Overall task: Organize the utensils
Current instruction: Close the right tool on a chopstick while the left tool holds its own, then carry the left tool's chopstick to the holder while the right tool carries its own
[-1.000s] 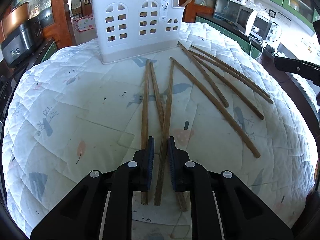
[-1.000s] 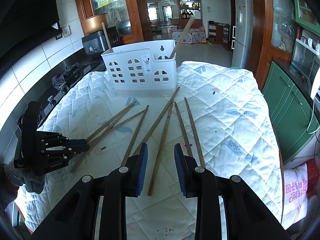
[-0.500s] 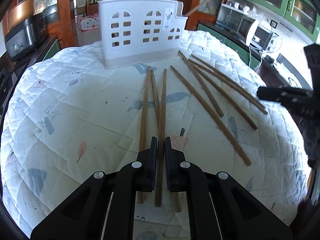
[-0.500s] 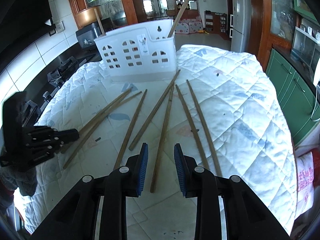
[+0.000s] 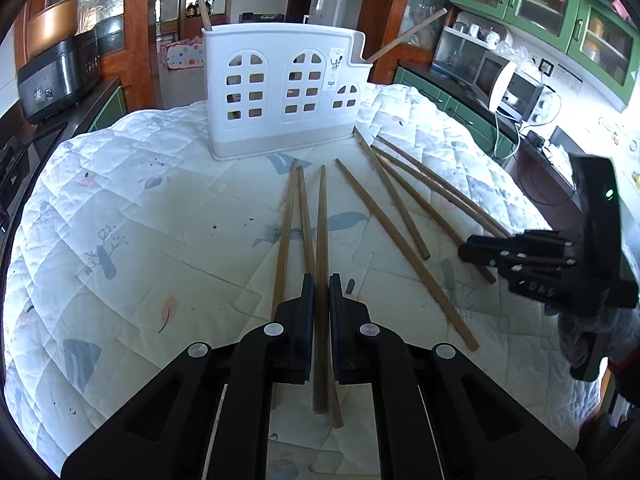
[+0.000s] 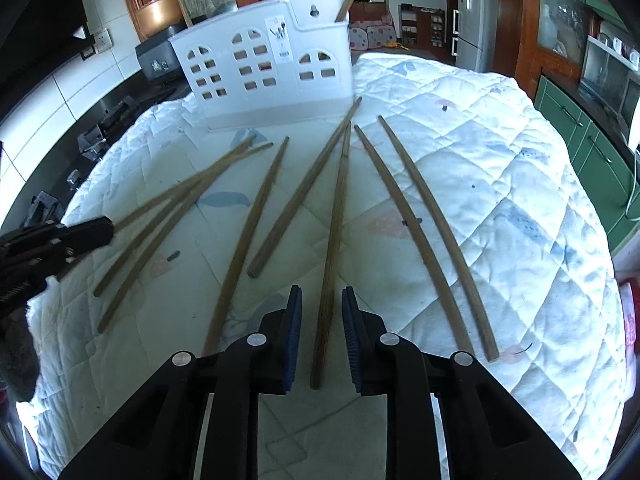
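Note:
Several long wooden chopsticks lie fanned on a quilted cloth in front of a white slotted utensil holder (image 5: pixel 288 92) (image 6: pixel 268 76), which has two sticks standing in it. My left gripper (image 5: pixel 320 280) is shut on one chopstick (image 5: pixel 321 220) that points toward the holder; beside it lie two others. In the right wrist view the left gripper (image 6: pixel 104 228) shows at the left edge. My right gripper (image 6: pixel 322 292) is low over the cloth with its jaws closing. A chopstick (image 6: pixel 336 216) lies between its blue pads, which stand clear of it. It also appears as the right gripper (image 5: pixel 476 246) near the right-hand sticks.
The white quilted cloth (image 5: pixel 120 220) covers a rounded table that drops off at both sides. A dark cooker (image 5: pixel 56 76) stands on the counter at the left. A small oven (image 5: pixel 516 84) and green cabinets are at the right.
The left jaws closed onto the chopstick, which swung straight between them. The right gripper sank toward the cloth and its jaws narrowed around a chopstick.

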Motion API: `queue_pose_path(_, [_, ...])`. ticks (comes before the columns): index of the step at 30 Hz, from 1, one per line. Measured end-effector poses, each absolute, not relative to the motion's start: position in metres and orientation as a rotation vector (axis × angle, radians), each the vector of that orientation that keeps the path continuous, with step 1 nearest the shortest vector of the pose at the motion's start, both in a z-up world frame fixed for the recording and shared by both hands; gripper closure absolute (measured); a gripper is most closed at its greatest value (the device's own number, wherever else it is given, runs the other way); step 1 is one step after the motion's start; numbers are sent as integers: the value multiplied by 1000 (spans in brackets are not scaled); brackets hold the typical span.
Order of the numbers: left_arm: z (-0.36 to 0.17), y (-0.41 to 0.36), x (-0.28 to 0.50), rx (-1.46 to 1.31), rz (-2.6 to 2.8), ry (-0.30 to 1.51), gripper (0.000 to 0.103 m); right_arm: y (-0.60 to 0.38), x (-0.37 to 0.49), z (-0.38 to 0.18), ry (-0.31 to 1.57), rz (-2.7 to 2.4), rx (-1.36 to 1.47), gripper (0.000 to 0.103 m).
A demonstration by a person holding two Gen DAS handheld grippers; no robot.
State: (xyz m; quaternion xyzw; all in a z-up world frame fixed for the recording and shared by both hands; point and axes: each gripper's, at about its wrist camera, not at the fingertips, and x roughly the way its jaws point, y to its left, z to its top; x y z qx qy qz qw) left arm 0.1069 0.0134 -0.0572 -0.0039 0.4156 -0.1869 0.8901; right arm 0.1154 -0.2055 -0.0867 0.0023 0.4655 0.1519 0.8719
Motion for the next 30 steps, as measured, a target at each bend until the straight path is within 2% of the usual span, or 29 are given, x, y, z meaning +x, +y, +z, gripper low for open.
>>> queue_pose_path(5, [-52, 15, 107, -20, -386, 853, 97, -206, 115, -91, 963, 291, -13, 94])
queue_pose_path(13, [-42, 17, 106, -49, -378, 830, 97, -217, 106, -71, 916, 274, -14, 96])
queue_pose_path(23, [-20, 22, 108, -91, -363, 779, 97, -225, 102, 4, 744, 290, -63, 96])
queue_pose_path(30, [-1, 20, 115, -115, -375, 740, 97, -223, 121, 49, 695, 347, -63, 95])
